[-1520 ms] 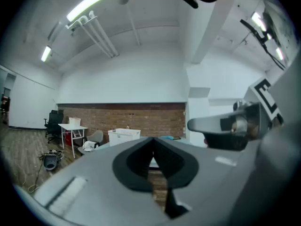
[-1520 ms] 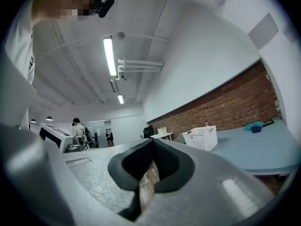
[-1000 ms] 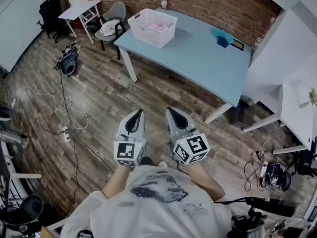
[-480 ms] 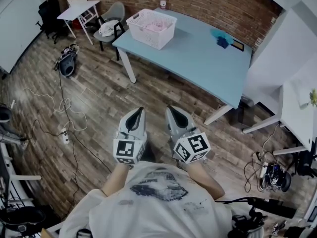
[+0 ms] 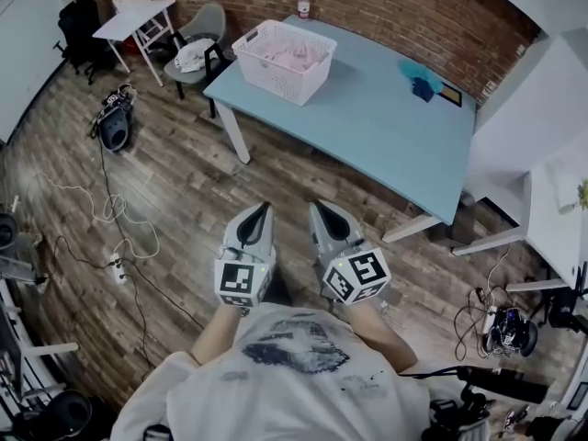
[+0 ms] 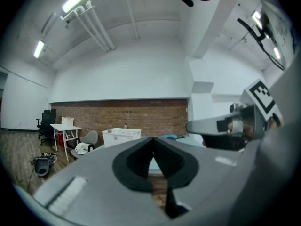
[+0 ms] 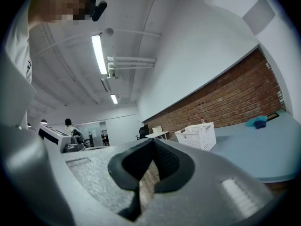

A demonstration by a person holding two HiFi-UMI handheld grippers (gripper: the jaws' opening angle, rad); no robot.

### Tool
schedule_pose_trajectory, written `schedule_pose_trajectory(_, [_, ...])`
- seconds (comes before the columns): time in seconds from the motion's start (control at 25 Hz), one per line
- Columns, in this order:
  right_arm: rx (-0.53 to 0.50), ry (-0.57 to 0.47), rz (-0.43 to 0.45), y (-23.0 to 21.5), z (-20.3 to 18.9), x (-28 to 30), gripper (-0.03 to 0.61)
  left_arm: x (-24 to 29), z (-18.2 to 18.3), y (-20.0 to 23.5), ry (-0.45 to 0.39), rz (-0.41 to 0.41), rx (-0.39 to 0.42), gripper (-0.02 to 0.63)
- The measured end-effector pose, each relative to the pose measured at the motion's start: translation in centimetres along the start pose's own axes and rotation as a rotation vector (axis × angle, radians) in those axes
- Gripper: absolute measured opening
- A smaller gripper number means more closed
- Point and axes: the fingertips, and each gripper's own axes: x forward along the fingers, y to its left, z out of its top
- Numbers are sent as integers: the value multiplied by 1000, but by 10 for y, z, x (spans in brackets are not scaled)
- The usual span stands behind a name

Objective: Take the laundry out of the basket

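Brick wall (image 5: 386, 7); white basket (image 5: 282, 60) on blue table (image 5: 386, 127); left tool (image 5: 261, 209), right tool (image 5: 315, 207) closed, empty.

Bottom of the head view: a person in a white short-sleeved T-shirt (image 5: 276, 393) with a dark grey printed graphic (image 5: 294, 345) on the chest. The left gripper (image 5: 263, 207) and right gripper (image 5: 314, 204) are pale grey, teardrop-shaped shells. Each ends in a white cube printed with black square markers: left marker cube (image 5: 241, 283), right marker cube (image 5: 356, 275). Black ribbed pads (image 6: 134, 163) line the jaws.
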Motion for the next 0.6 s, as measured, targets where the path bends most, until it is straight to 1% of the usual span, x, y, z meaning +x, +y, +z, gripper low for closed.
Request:
schedule_pose_trajectory(0.16, [6,32,-20,-14,-2,66,-3,44,-1,56,14,-20,-15,-8])
schedule_pose_trajectory(0.4, [-5,37,-53,-40,8,159,-3,114,11,134,-3,-58,-18,-8])
schedule_pose_trajectory(0.6, [-10,52,-69,-53,12,225,-3,157,13,185,6,-85,-31,-8])
